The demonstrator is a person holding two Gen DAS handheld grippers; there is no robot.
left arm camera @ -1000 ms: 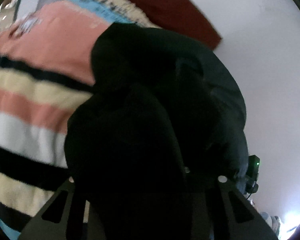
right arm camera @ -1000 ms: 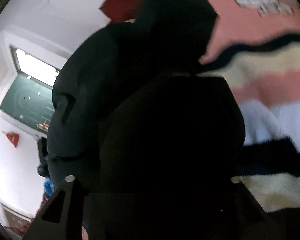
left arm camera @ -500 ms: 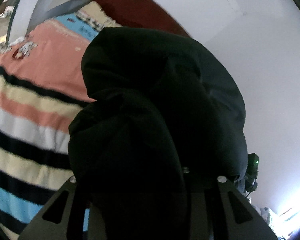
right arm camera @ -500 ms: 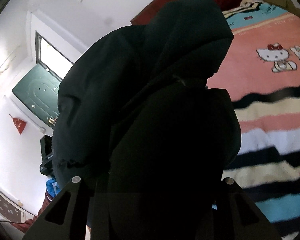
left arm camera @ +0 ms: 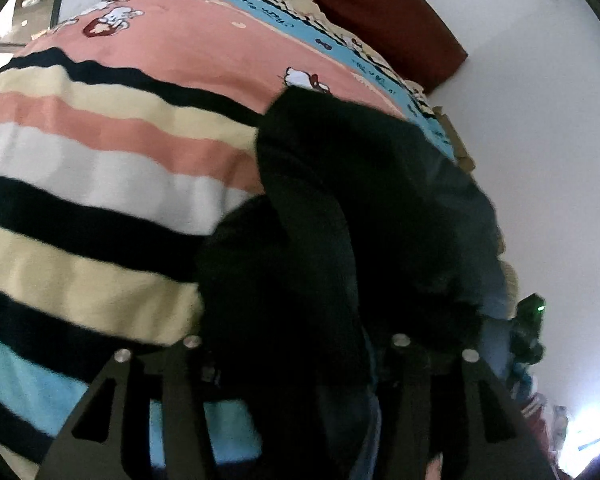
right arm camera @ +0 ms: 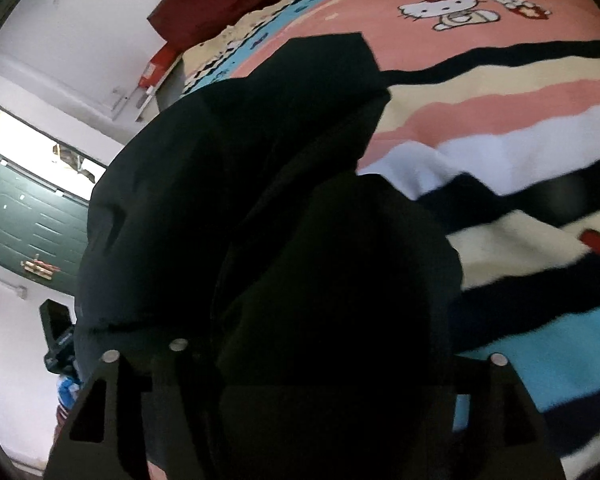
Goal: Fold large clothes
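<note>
A large black garment (left arm camera: 360,208) hangs bunched from both grippers above the striped bed. In the left wrist view my left gripper (left arm camera: 296,364) is shut on a thick fold of it; the cloth drapes over the fingers and hides the tips. In the right wrist view the same black garment (right arm camera: 236,184) fills the middle, and my right gripper (right arm camera: 300,364) is shut on another fold, its fingertips buried in cloth. The garment's lower edge reaches towards the bedspread.
The bed carries a striped blanket (left arm camera: 80,152) in pink, cream, white, black and blue with cartoon cat prints (right arm camera: 440,10). A dark red headboard (left arm camera: 380,12) stands against a white wall. A green door (right arm camera: 28,216) and a black device (right arm camera: 58,336) lie left.
Both grippers have tilted down towards the bed with the garment still held. More of the striped blanket shows now, and the garment hangs lower over it.
</note>
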